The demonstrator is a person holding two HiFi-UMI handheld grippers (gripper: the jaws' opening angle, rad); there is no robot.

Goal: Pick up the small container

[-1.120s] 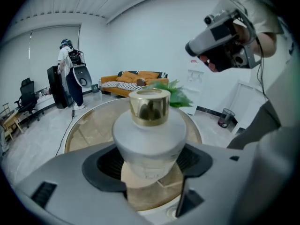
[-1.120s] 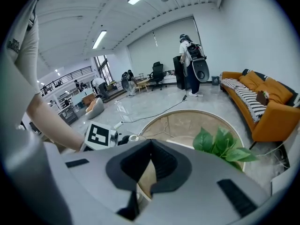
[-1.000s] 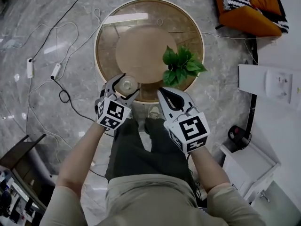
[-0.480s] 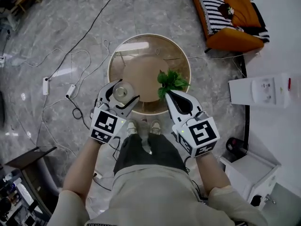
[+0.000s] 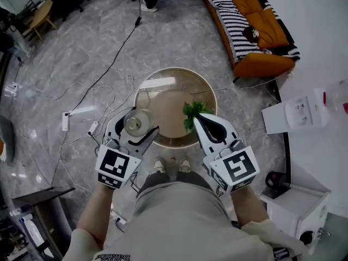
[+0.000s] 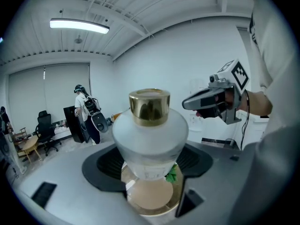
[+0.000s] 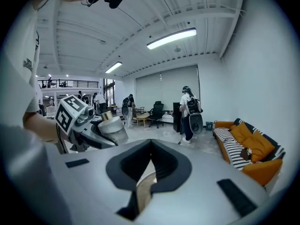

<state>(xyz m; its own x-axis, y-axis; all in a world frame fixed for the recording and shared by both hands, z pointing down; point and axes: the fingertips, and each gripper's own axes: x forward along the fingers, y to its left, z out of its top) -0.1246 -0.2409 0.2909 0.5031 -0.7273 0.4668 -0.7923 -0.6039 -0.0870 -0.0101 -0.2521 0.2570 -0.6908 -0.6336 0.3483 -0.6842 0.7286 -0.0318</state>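
The small container (image 5: 134, 122), a frosted white bottle with a gold cap, is held in the air in my left gripper (image 5: 136, 122). In the left gripper view the bottle (image 6: 150, 137) stands upright, its lower body pressed between the dark pads of the left gripper (image 6: 150, 162). My right gripper (image 5: 198, 117) hangs beside it at about the same height, shut with nothing in it. The right gripper view shows its own jaws (image 7: 151, 144) closed and the bottle (image 7: 113, 128) off to the left. Far below both stands the round wooden table (image 5: 176, 141).
A green plant (image 5: 193, 113) sits at the table's right side. Cables and a power strip (image 5: 65, 122) lie on the marble floor to the left. An orange sofa with striped cushions (image 5: 250, 20) stands at the back right, and a white cabinet (image 5: 296, 116) to the right. People stand in the background.
Both grippers have risen well above the table, which now looks smaller and farther below. The bottle stays held in the left gripper; the right stays closed.
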